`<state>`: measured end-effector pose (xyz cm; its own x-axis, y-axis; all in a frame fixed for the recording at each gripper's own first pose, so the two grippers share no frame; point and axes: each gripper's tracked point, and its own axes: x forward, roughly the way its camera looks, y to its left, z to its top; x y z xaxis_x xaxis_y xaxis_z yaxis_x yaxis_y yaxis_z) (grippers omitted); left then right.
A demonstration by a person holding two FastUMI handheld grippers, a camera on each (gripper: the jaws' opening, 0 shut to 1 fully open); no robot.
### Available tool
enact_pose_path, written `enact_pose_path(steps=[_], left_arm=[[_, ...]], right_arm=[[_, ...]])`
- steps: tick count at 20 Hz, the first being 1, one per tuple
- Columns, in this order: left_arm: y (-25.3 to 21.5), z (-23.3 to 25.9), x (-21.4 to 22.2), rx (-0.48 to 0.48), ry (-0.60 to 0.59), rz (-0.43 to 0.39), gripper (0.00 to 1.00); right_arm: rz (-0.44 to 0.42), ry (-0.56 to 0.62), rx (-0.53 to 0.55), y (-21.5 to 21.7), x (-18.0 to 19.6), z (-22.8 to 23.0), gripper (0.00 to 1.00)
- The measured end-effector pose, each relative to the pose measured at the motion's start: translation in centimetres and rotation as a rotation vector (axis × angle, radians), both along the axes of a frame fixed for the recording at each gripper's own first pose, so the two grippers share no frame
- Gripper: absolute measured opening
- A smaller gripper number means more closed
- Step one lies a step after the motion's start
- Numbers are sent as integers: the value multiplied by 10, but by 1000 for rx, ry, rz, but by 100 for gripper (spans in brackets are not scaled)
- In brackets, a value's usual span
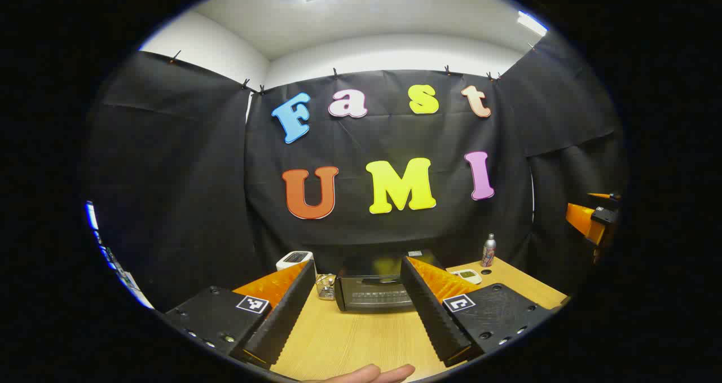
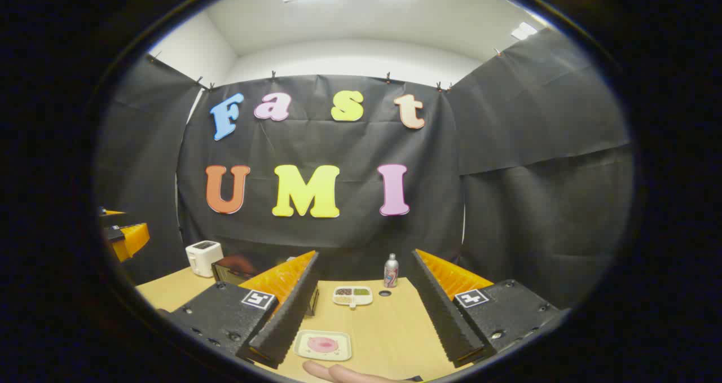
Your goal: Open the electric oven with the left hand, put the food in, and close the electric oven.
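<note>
The black electric oven stands on the wooden table straight ahead in the left gripper view, its door shut and a handle bar across the top of the door. My left gripper is open, back from the oven, with nothing between its fingers. In the right gripper view a small pale tray with a pink piece of food lies near the table's front edge. My right gripper is open above and behind that tray, not touching it. Its left finger hides most of the oven.
A white toaster and a small wire basket sit left of the oven. A divided dish and a metal can stand farther back on the right. A hand shows at the bottom edge.
</note>
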<state>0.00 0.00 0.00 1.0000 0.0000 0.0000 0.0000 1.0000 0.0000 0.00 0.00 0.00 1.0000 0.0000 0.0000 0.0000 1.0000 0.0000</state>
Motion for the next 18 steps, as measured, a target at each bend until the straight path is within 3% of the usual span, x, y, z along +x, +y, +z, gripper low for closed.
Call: enact_pose_path(steps=[5, 17, 18], left_arm=[[-7, 6, -7, 0, -14, -27, 96], [-16, 7, -9, -23, -20, -39, 96], [-17, 9, -6, -40, -27, -37, 96]], right_arm=[[15, -22, -7, 6, -12, 9, 100], [51, -66, -27, 9, -23, 16, 96], [59, -68, -28, 9, -21, 13, 100]])
